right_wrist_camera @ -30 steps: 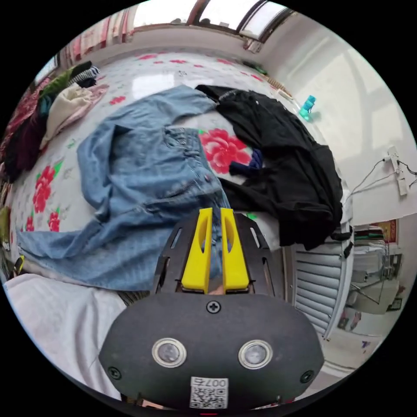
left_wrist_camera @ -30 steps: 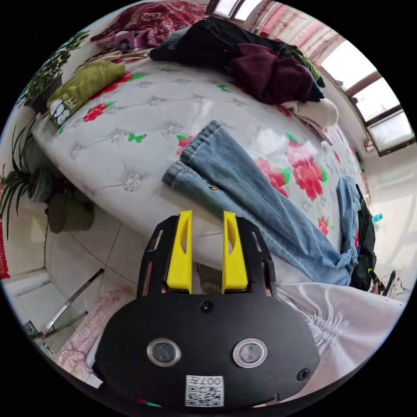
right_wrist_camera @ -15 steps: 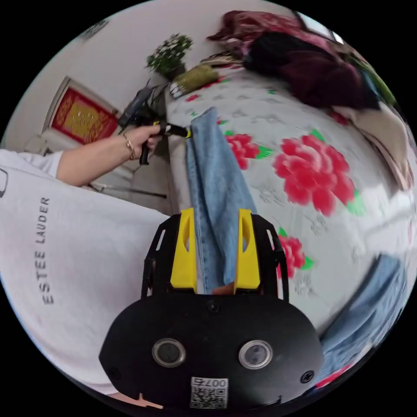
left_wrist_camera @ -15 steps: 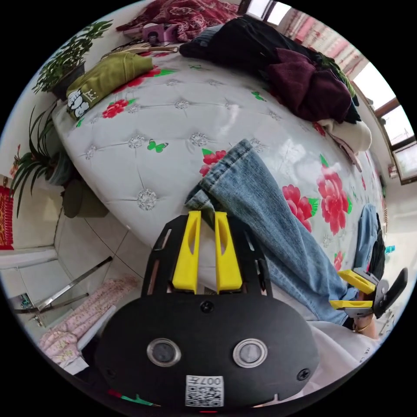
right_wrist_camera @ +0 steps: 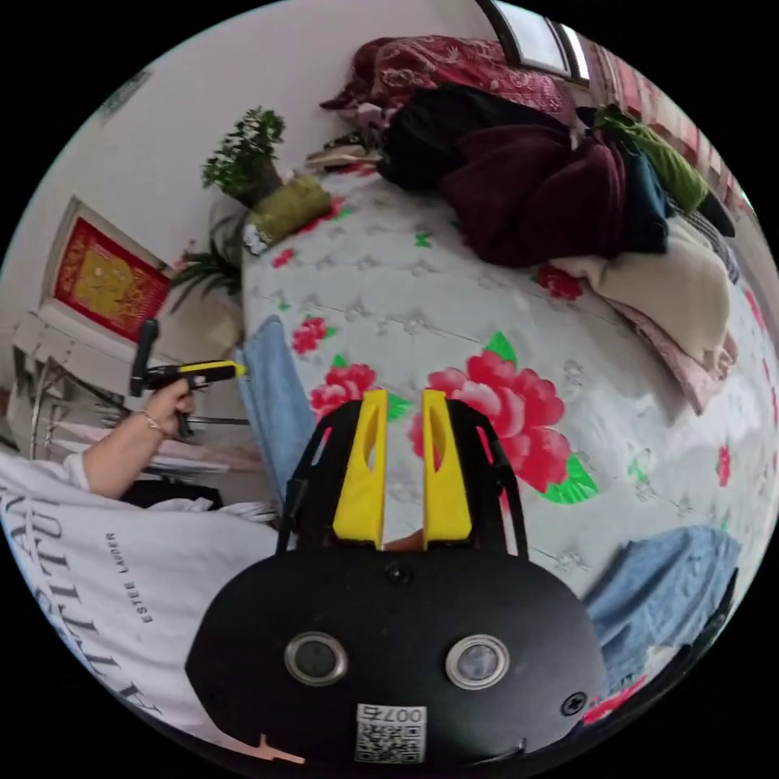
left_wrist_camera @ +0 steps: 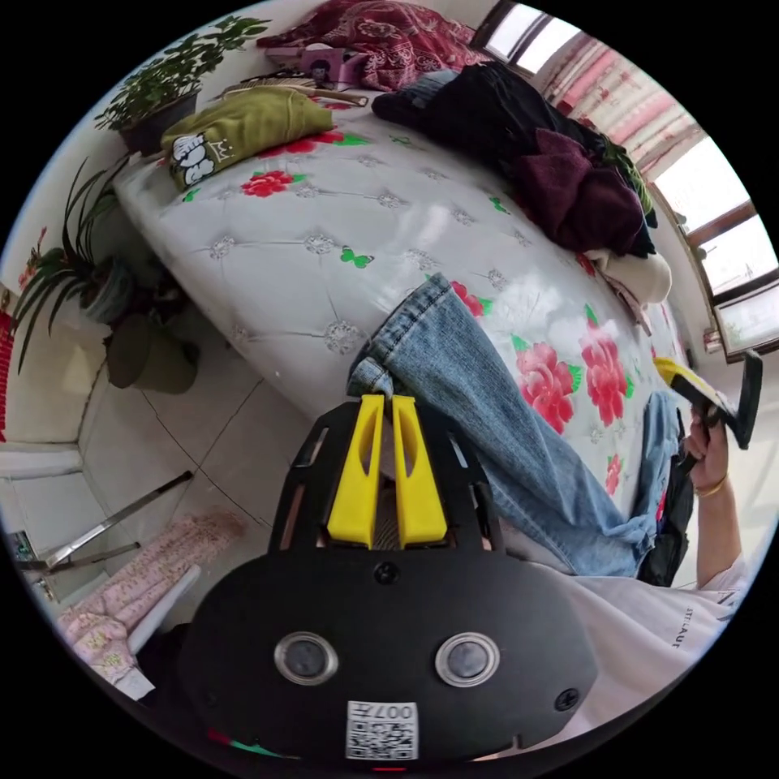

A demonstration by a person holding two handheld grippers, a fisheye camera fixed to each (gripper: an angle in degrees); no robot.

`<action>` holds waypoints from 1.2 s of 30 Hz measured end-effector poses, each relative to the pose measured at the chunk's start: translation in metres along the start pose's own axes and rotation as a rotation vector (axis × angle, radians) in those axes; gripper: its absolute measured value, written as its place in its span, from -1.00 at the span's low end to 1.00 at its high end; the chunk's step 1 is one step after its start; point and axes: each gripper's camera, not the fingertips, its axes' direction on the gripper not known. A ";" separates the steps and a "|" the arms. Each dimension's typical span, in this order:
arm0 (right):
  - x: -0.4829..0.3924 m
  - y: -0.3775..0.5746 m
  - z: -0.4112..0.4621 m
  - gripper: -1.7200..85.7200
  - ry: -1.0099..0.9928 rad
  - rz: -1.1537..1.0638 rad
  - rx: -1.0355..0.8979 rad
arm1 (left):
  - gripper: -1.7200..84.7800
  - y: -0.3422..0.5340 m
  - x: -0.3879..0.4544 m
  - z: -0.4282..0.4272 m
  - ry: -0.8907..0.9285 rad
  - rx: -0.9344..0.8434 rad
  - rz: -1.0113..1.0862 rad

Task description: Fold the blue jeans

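Observation:
The blue jeans (left_wrist_camera: 503, 422) lie along the near edge of a white flowered bed (left_wrist_camera: 324, 235), one leg stretched toward the corner. My left gripper (left_wrist_camera: 388, 399) has its yellow jaws drawn together on that leg's hem (left_wrist_camera: 372, 378) at the bed edge. In the right gripper view the left gripper (right_wrist_camera: 231, 371) meets the end of the same leg (right_wrist_camera: 276, 406), held by a hand. My right gripper (right_wrist_camera: 403, 395) hovers open over a red flower print with nothing between its jaws. In the left gripper view the right gripper (left_wrist_camera: 686, 380) is raised at the far right.
A heap of dark and maroon clothes (left_wrist_camera: 552, 162) with cream and pink pieces covers the far side of the bed. A folded olive garment (left_wrist_camera: 243, 130) lies near the corner by potted plants (left_wrist_camera: 73, 268). Pink cloth (left_wrist_camera: 138, 584) lies on the tiled floor. A person's white shirt (right_wrist_camera: 97, 584) is close.
The left jaws closed in on the leg hem. The right gripper, which had the leg between wide jaws, has come off the denim and now hangs over bare bed.

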 end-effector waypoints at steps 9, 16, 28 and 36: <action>-0.082 0.048 0.128 -0.93 0.158 -0.135 -0.354 | -0.97 -0.001 0.009 0.003 -0.036 0.007 0.055; 0.020 0.023 0.013 -0.96 0.313 0.149 -0.089 | -0.96 0.010 -0.004 0.012 -0.033 -0.010 0.057; -0.052 0.029 -0.015 -0.93 -0.078 0.263 -0.007 | -0.98 0.051 0.113 -0.047 0.115 0.055 0.406; -0.068 0.043 -0.061 -0.77 -0.159 0.219 0.091 | -0.98 0.071 0.181 -0.017 0.151 -0.043 0.538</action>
